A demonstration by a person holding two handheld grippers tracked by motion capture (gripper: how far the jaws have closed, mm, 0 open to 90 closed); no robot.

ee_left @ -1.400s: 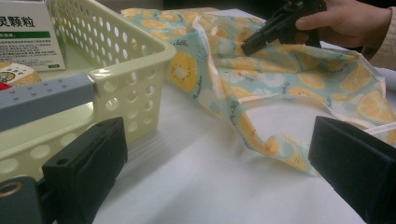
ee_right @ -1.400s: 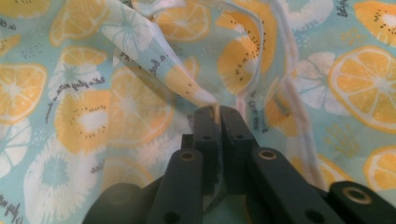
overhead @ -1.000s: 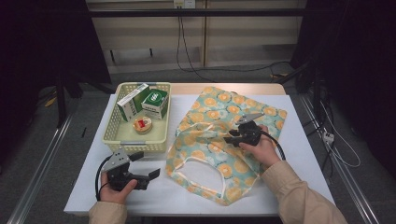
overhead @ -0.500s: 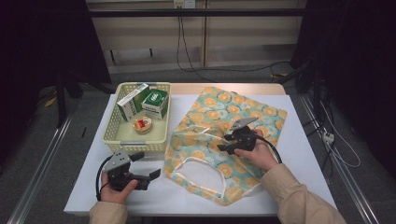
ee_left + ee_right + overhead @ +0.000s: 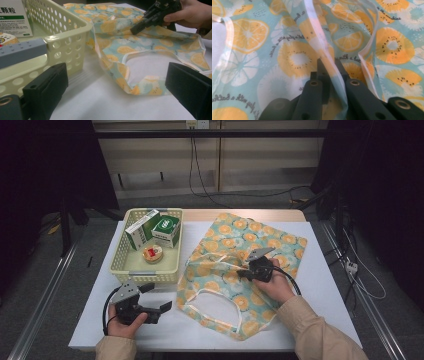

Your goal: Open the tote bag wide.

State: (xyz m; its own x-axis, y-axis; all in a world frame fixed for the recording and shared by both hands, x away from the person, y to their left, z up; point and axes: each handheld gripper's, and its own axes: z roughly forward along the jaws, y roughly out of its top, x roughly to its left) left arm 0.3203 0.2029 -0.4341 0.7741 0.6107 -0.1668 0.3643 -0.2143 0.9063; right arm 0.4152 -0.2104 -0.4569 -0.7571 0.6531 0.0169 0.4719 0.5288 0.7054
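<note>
A: What lies around the work area?

B: In the high view a cream perforated basket [image 5: 131,266] sits at the centre left of the frame on the white table [image 5: 330,290]. Inside it stand two green-and-white boxes [image 5: 152,229], with a small round tin [image 5: 152,253] in front of them. Just to the right of the basket, its edge touching the basket's side, spreads a teal bag printed with orange slices [image 5: 235,245], its cut-out handle loop toward the lower middle of the frame.

A: And the tongs?

B: The left gripper [image 5: 159,300] rests at the lower left on bare table, jaws wide apart and holding nothing. The right gripper [image 5: 241,273] lies on the bag at centre right, gripped by the person's right hand [image 5: 272,285].

A: Is it pinching the cloth?

B: The high view is too small to tell. The right gripper view settles it: the jaws are closed on a raised fold of the bag's pale hem [image 5: 322,42], which runs up between them. The left gripper view shows the basket's corner [image 5: 67,32] at upper left, standing between that gripper and the boxes, and the right gripper [image 5: 136,28] pressing down on the fabric at upper right.
</note>
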